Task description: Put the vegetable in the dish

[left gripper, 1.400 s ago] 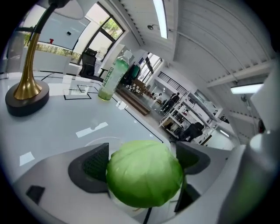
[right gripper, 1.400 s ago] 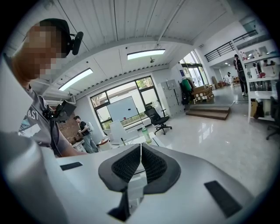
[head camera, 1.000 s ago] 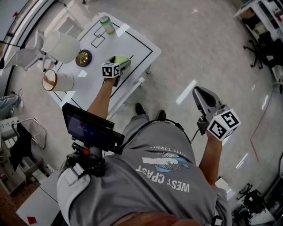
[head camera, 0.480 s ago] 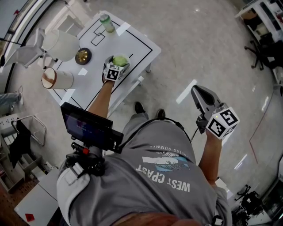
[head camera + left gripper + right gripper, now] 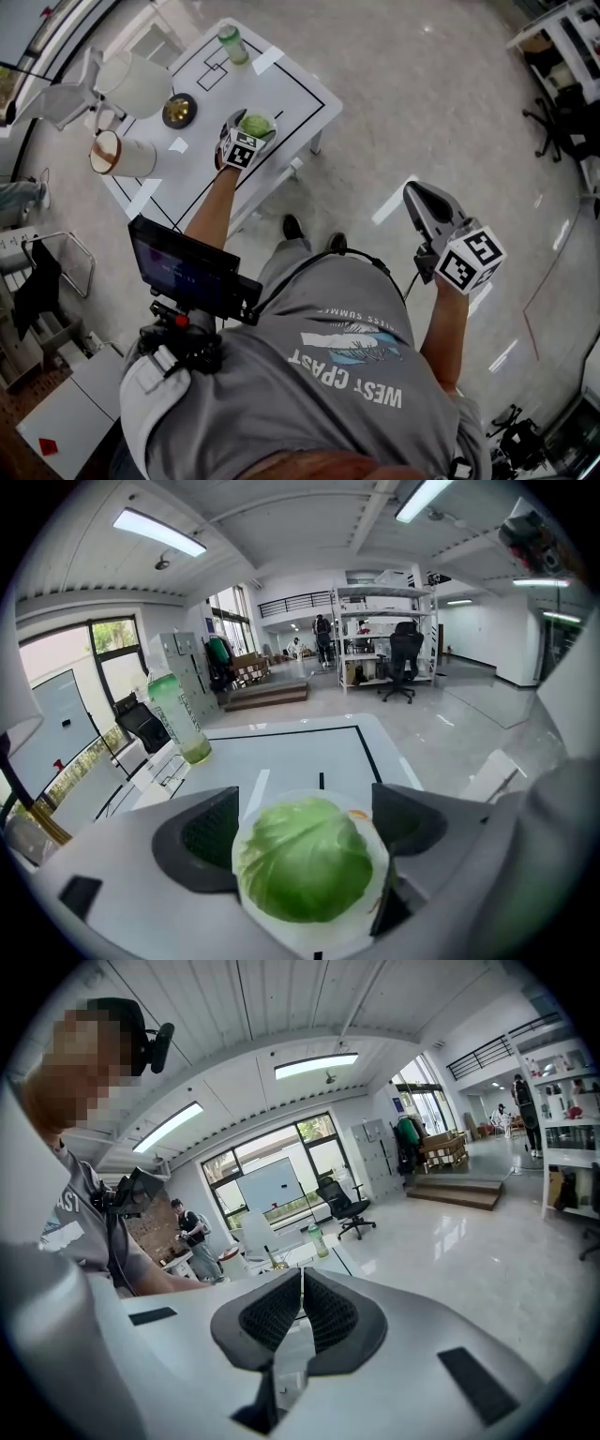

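Glossy grey floor (image 5: 450, 84) and a white table (image 5: 281, 89) with black lines fill the head view. On the table: clear bottle (image 5: 231, 44) at the far end, dark bowl (image 5: 179, 111) with a gold inside, white jug (image 5: 136, 84), white canister (image 5: 122, 153) with a brown rim. Left gripper (image 5: 249, 131) reaches over the table near its front edge, with the cabbage (image 5: 256, 123) between its jaws. Right gripper (image 5: 419, 192) is held out over the floor, well apart from the table. Small screen (image 5: 183, 267) sits at the person's chest.

Left gripper view: left gripper (image 5: 305, 817) has its jaws wide apart, and they have just been closing a little. Cabbage (image 5: 305, 860) sits between them on a white dish (image 5: 370, 832) whose rim reaches close to both pads. No pad is seen pressing on the cabbage. Table (image 5: 300, 752) runs beyond, bottle (image 5: 178, 714) at far left. Office chair (image 5: 403, 658) and shelving (image 5: 384, 621) stand at the back.

Right gripper view: right gripper (image 5: 300, 1283) has its jaws together with nothing between them. Behind are the shiny floor (image 5: 469, 1251), a black chair (image 5: 342, 1204) and a standing person (image 5: 187, 1227) at a desk.
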